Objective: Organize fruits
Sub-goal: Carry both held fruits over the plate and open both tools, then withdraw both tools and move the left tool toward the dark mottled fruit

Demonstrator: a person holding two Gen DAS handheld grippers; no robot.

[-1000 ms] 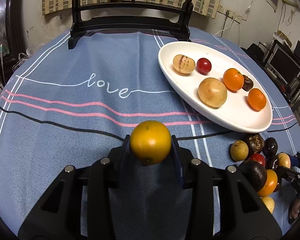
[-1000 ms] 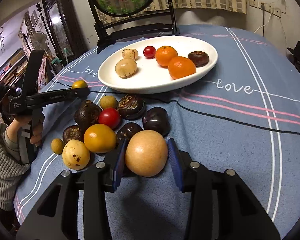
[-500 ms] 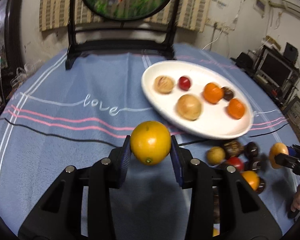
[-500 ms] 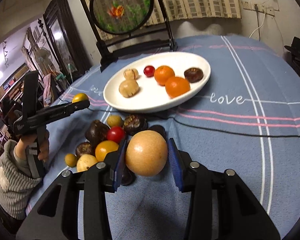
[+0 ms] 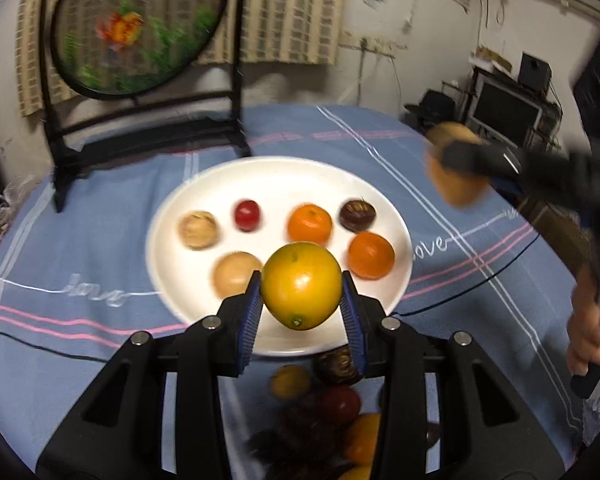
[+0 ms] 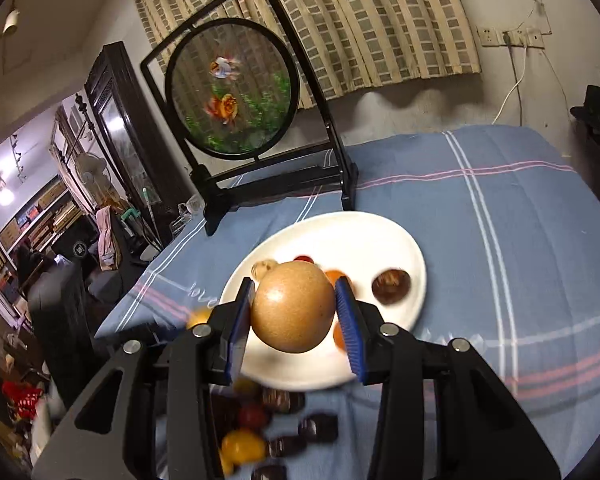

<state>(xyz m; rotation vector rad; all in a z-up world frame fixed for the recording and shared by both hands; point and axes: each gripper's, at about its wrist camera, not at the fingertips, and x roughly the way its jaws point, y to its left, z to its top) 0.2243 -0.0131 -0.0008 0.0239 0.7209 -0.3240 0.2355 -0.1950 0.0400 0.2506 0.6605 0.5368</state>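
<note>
My left gripper point(image 5: 301, 304) is shut on a yellow-orange citrus fruit point(image 5: 300, 284), held in the air over the near edge of the white oval plate point(image 5: 168, 240). My right gripper point(image 6: 296, 320) is shut on a tan round fruit point(image 6: 294, 306), lifted above the same plate point(image 6: 380, 236). The left wrist view shows that tan fruit point(image 5: 458, 188) blurred at the right, with a hand point(image 5: 588, 328) on the handle. Several fruits lie on the plate: two oranges point(image 5: 310, 224), a red one point(image 5: 247, 214), a dark one point(image 5: 357, 213) and two tan ones point(image 5: 198, 230).
A loose heap of dark, red and yellow fruits point(image 5: 336, 412) lies on the blue striped tablecloth point(image 5: 80, 240) just before the plate, under both grippers point(image 6: 260, 428). A round picture on a black stand point(image 5: 140, 92) rises at the table's far edge. Furniture surrounds the table.
Both grippers have risen from the cloth with their fruits and swung in over the plate. The heap has dropped to the bottom of both views. The right gripper now appears high at right in the left view.
</note>
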